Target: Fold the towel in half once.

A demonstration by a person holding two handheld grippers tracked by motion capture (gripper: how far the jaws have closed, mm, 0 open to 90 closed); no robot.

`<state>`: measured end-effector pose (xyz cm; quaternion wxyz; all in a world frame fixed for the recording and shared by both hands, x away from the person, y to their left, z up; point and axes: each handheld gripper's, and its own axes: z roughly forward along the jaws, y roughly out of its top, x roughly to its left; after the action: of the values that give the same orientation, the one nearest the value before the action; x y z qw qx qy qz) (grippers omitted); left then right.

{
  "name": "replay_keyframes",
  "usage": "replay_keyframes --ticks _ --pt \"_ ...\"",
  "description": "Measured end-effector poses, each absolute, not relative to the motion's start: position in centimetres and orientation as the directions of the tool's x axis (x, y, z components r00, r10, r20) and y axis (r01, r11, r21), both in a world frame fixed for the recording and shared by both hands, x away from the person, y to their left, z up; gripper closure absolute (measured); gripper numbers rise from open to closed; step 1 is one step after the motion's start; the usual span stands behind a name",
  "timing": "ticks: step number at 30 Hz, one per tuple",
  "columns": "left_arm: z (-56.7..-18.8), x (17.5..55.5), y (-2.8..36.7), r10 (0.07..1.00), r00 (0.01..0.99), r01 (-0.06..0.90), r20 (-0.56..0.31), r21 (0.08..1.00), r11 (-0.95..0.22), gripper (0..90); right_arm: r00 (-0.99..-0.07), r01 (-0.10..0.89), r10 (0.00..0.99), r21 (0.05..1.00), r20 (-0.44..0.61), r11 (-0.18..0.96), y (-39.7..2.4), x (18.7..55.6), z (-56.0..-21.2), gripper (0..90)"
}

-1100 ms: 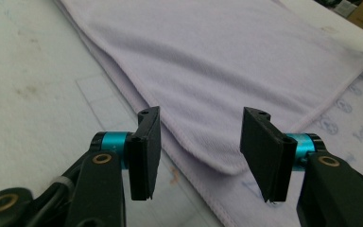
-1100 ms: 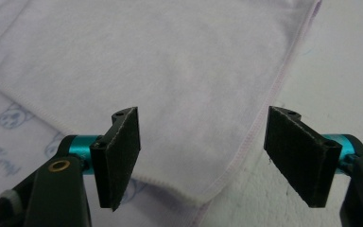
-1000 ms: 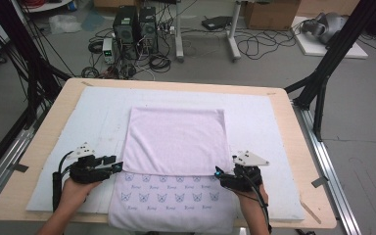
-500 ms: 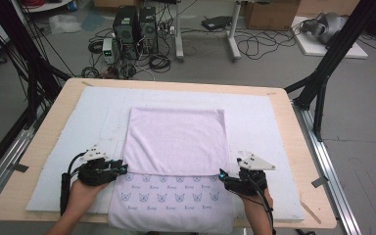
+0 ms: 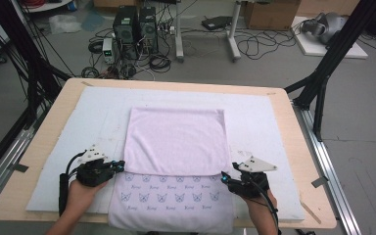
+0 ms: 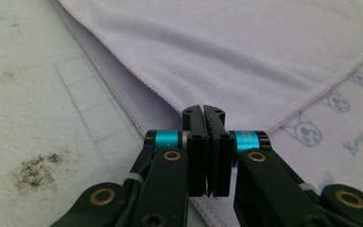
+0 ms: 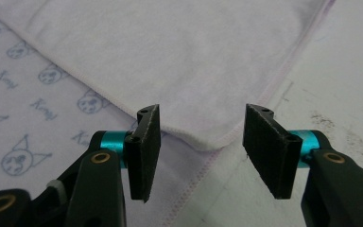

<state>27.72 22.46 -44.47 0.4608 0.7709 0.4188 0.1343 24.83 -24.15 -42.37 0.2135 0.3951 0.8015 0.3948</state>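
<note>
Purple towel (image 5: 176, 147) flat on the table's white mat (image 5: 264, 117), top half folded down. Left tongs (image 5: 119, 167) just pinched tight on its left fold corner. Right tongs (image 5: 223, 177) closing, not yet gripping the right corner (image 7: 208, 142). Could lift crooked, bunch up, or grab one layer only.

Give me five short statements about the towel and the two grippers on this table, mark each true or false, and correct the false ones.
1. The lilac towel is folded, its top layer leaving a printed strip bare at the near edge. True.
2. The left gripper stands wide open. False: its jaws have just been closing and now meet at the folded layer's corner.
3. The right gripper is open, with the folded layer's corner between its jaws. True.
4. The towel lies straight on the bare wooden table. False: it lies on a white mat.
5. The bare strip carries a flower print. False: it shows cat faces and small words.
</note>
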Motion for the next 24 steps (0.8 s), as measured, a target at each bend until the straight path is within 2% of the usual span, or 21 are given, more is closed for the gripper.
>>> replay_keyframes --ticks 4,6,12,17,24 --pt "-44.3 27.5 22.7 0.765 0.612 0.522 -0.2 0.829 -0.2 87.9 -0.607 0.465 0.794 0.791 -0.043 0.398 -23.4 25.4 -43.3 45.7" --pt "-44.2 27.5 23.0 0.761 0.613 0.523 -0.212 0.831 -0.19 87.9 -0.612 0.465 0.789 0.784 -0.051 0.412 -23.2 25.8 -43.7 51.1" --pt "-43.9 27.0 23.5 0.755 0.613 0.523 -0.233 0.836 -0.166 87.9 -0.638 0.449 0.769 0.785 -0.053 0.426 -23.1 25.8 -43.8 86.7" --pt "-43.5 26.1 23.8 0.746 0.621 0.513 -0.242 0.844 -0.153 87.9 -0.672 0.437 0.738 0.778 -0.051 0.452 -23.2 24.6 -42.9 87.7" --pt "-42.9 24.2 24.4 0.736 0.626 0.507 -0.258 0.852 -0.132 87.9 -0.677 0.427 0.736 0.798 -0.029 0.425 -23.6 23.0 -42.2 87.6"
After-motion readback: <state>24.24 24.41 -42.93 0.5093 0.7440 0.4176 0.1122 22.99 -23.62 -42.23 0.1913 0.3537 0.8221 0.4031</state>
